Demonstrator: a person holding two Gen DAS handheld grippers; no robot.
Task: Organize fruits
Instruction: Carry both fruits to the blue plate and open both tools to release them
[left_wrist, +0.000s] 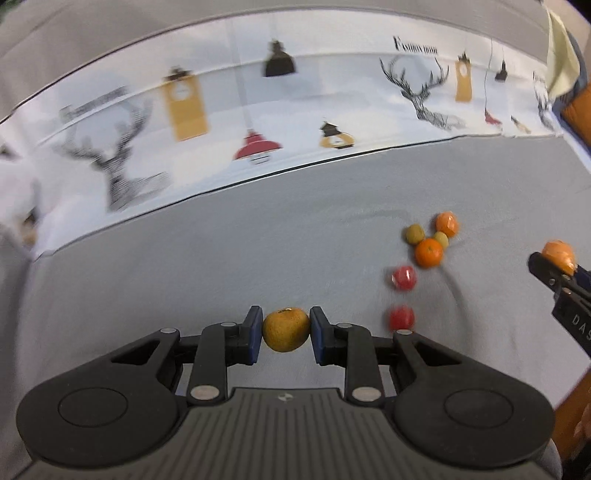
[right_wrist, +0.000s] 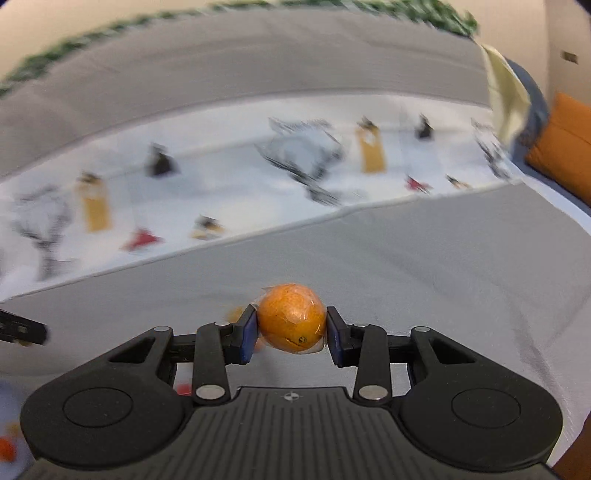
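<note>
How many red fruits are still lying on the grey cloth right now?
2. One red fruit lies just below the cluster of orange and green fruits; the other red fruit sits nearer the camera, right of the left gripper. More may be hidden outside the view.

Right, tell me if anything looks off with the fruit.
The orange fruit in the right gripper wears wrinkled clear wrap, bulging below. Another orange one on the grey surface looks wrapped too; the orange beside it is bare. Nothing spilled.
</note>
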